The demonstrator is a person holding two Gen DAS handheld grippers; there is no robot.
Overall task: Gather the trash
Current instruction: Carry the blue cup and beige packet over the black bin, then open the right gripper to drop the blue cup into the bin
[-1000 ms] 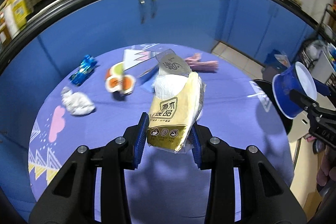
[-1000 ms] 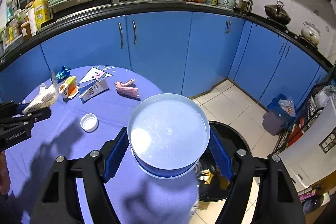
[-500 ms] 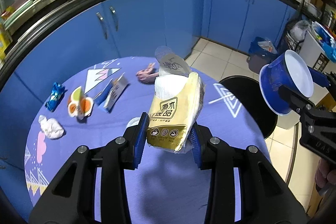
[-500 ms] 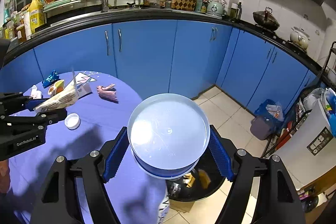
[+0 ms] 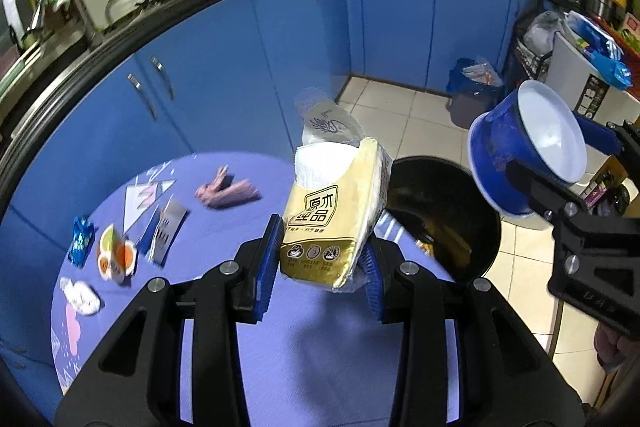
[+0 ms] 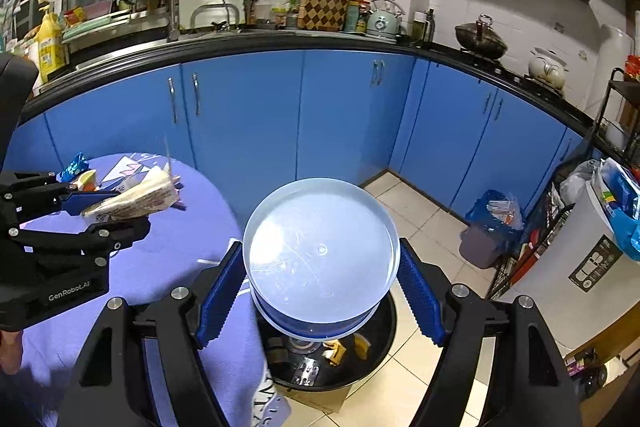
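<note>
My left gripper (image 5: pixel 320 267) is shut on a yellow tissue pack (image 5: pixel 332 219) with white tissue at its top, held above the purple table (image 5: pixel 300 359) near its right edge. My right gripper (image 6: pixel 320 295) is shut on a blue cup (image 6: pixel 320 259) with a white inside, held over the black trash bin (image 6: pixel 332 367) on the floor. In the left wrist view the cup (image 5: pixel 524 151) hangs above and right of the bin (image 5: pixel 448 219). The left gripper and pack (image 6: pixel 132 203) show at the left of the right wrist view.
On the table lie a pink wrapper (image 5: pixel 228 191), a blue-white carton (image 5: pixel 164 235), an orange-white wrapper (image 5: pixel 114 255), a blue foil wrapper (image 5: pixel 80 241) and a crumpled white tissue (image 5: pixel 82 297). Blue cabinets (image 6: pixel 320 115) stand behind. A small blue-bagged bin (image 6: pixel 492 227) stands on the tiled floor.
Both grippers have swung right toward the black bin, carrying the tissue pack and the cup. The bin now shows more fully below the cup.
</note>
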